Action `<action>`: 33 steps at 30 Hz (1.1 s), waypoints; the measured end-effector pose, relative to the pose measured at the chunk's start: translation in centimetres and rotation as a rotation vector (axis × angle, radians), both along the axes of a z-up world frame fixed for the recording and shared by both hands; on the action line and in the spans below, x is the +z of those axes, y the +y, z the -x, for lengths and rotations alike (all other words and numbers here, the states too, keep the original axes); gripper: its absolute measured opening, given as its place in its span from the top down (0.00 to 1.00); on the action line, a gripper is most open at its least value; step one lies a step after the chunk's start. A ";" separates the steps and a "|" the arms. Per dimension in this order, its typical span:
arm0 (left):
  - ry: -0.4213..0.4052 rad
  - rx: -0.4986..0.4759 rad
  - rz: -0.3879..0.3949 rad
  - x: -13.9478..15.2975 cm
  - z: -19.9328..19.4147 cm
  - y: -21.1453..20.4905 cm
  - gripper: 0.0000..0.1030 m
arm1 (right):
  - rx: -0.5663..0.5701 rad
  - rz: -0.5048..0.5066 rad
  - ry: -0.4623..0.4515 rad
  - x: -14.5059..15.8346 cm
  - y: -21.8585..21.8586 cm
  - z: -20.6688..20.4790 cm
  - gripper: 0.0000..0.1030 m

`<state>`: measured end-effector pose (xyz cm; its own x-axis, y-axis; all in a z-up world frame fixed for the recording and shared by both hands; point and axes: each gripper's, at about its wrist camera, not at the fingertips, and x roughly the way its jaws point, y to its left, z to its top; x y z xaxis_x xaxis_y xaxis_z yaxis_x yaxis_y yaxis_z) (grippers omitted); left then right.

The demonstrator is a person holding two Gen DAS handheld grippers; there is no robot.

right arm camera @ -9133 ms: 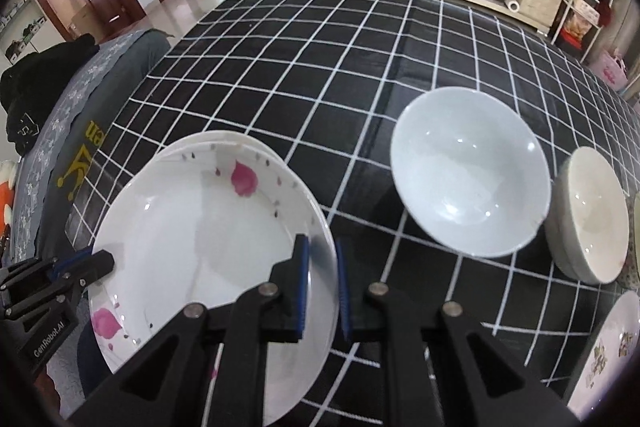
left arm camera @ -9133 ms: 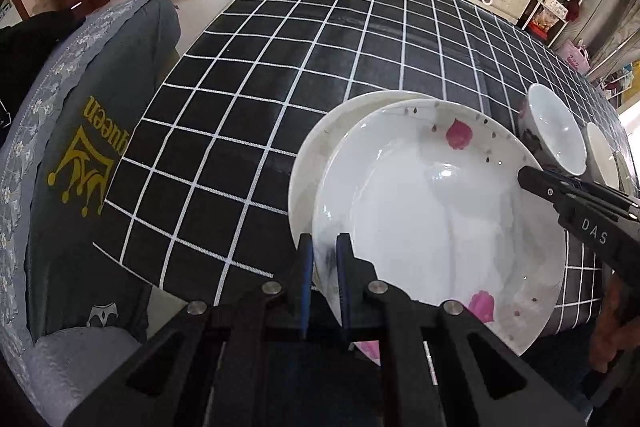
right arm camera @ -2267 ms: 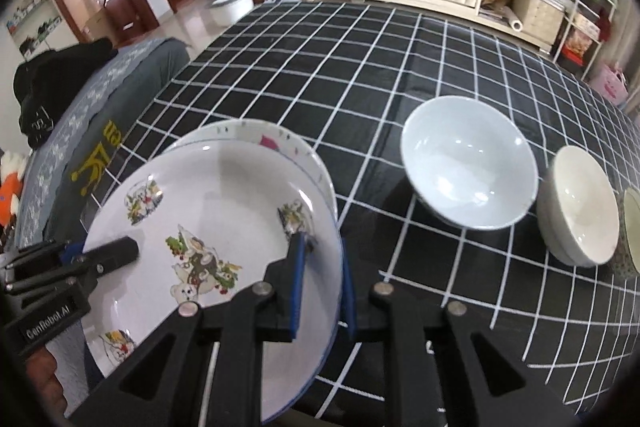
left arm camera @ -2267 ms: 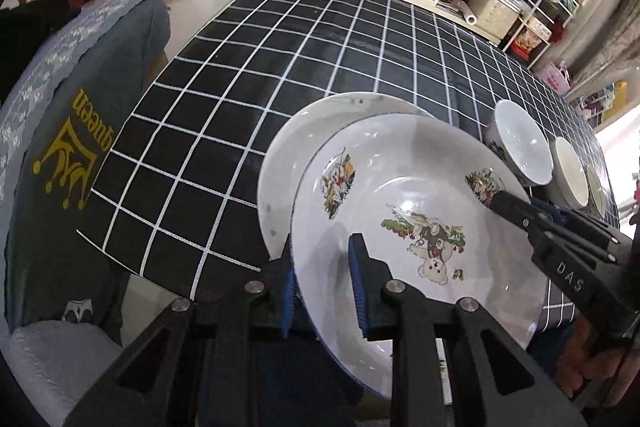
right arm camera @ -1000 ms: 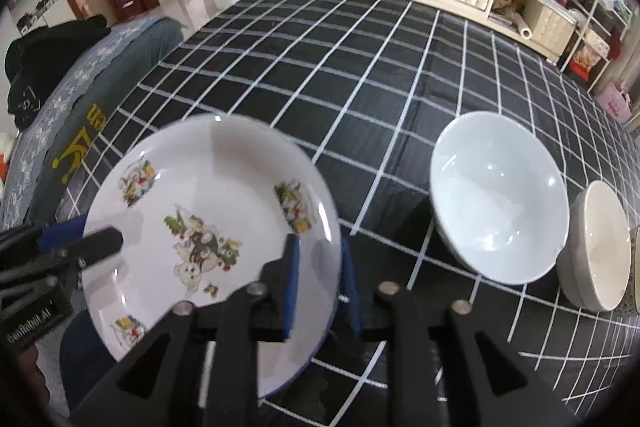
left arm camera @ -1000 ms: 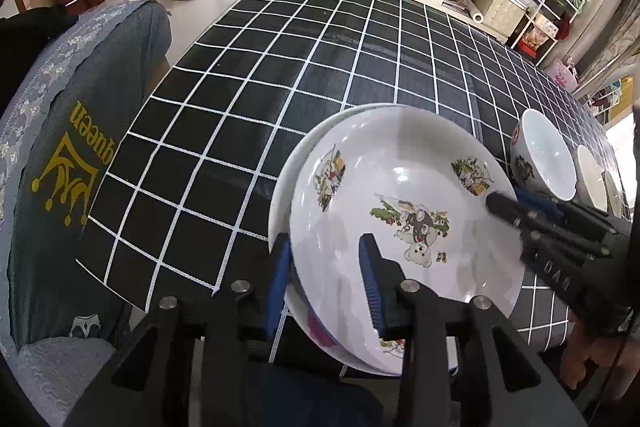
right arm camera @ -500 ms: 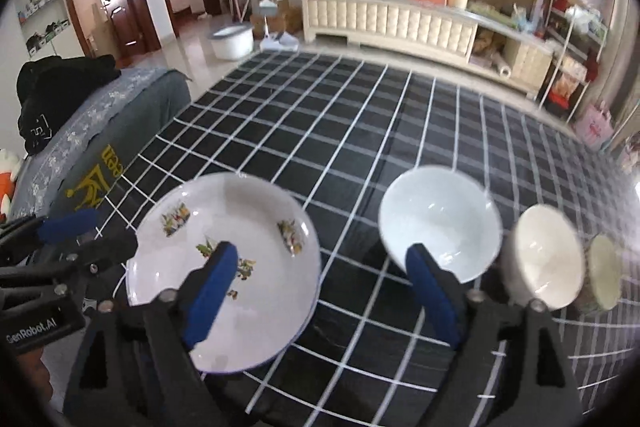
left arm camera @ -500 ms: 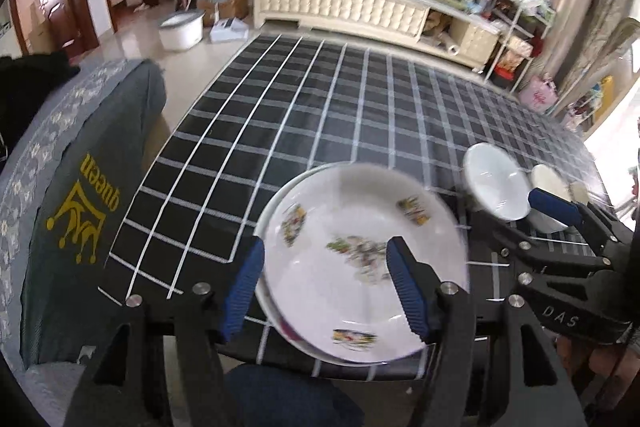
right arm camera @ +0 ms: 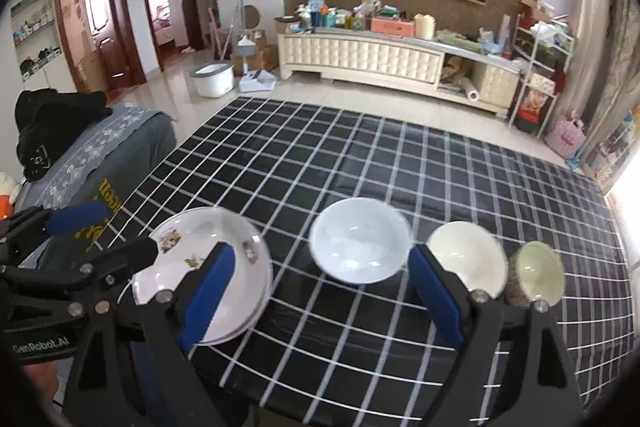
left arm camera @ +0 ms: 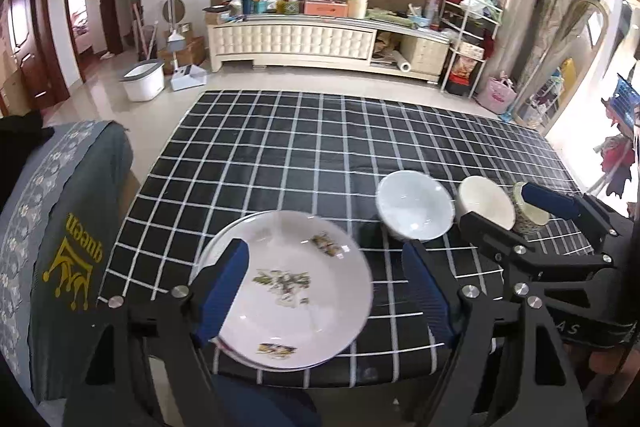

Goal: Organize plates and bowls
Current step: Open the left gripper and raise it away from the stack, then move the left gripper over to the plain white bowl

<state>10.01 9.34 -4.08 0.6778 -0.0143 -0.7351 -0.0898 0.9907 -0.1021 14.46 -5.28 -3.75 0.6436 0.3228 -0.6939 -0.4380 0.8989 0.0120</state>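
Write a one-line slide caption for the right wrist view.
Open right gripper above checked table; plate stack at left, three bowls in a row.

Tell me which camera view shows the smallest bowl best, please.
The right wrist view: the smallest bowl shows whole there, at the right end of the row. In the left wrist view the right gripper covers part of it.
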 end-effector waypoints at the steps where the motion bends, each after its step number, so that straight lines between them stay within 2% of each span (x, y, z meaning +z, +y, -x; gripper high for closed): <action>1: 0.002 -0.007 0.003 0.1 -0.3 -0.3 0.25 | -0.009 -0.001 -0.005 0.3 -0.5 -0.1 0.12; 12: 0.027 -0.067 0.010 0.1 -4.2 -3.2 0.25 | -0.079 -0.018 0.025 0.4 -4.8 -2.9 0.12; 24: 0.093 -0.113 0.012 -3.0 -9.9 -5.2 0.25 | -0.092 -0.023 0.112 -3.0 -5.9 -7.7 0.12; 30: 0.135 -0.125 -0.012 -5.0 -12.2 -5.1 0.25 | -0.045 -0.004 0.128 -4.8 -5.7 -9.4 0.12; 31: 0.144 -0.127 -0.008 -5.4 -12.6 -5.0 0.25 | -0.036 0.004 0.129 -5.0 -5.7 -9.6 0.13; 33: 0.166 -0.138 0.006 -6.2 -13.3 -4.8 0.26 | -0.007 0.022 0.147 -5.8 -5.2 -10.3 0.24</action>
<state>23.29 4.51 -10.26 0.5385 -0.1032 -0.8363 0.0301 0.9942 -0.1033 24.71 -10.50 -9.59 0.5368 0.3026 -0.7876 -0.4268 0.9026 0.0558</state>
